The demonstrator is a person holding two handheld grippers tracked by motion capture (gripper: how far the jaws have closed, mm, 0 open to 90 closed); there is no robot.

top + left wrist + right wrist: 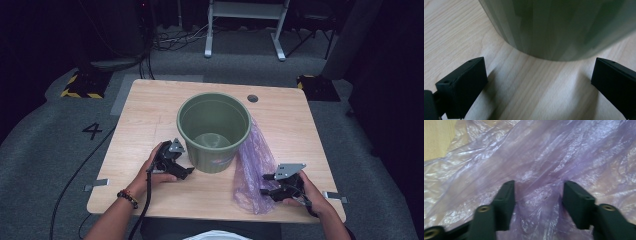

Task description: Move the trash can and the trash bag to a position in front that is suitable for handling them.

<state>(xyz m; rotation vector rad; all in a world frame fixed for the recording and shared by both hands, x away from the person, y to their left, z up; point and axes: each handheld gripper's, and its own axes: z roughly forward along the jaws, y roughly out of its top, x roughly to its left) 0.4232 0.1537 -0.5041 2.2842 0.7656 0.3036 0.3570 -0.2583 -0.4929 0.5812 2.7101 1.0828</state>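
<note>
Work in hand: lining the green bucket (214, 131) with the purple plastic bag (254, 172), as I judge it from how the things lie.
Bucket: stands upright near the middle of the bench (150, 105), empty inside as far as the high view shows, with no plastic over its rim.
Bag: lies crumpled and mostly flat on the bench at the bucket's right, one end running up against the bucket's side, the rest trailing toward the near edge.
Left claw (175, 165): spread wide, low by the bucket's near-left foot; in the left gripper view the bucket wall (554, 27) stands just ahead of the jaws, and nothing is between them but bare wood.
Right claw (537, 195): jaws part-way apart over the bag's near end, with a raised fold of film (539, 192) between them; they are not pinching it, since a gap shows on each side.
Done so far: little; both claws are at their things, but nothing is gripped.
Left to do: pinch the film, lift and open the bag, drop it into the bucket, fold its mouth over the rim, probably with the left claw steadying the bucket.
</note>
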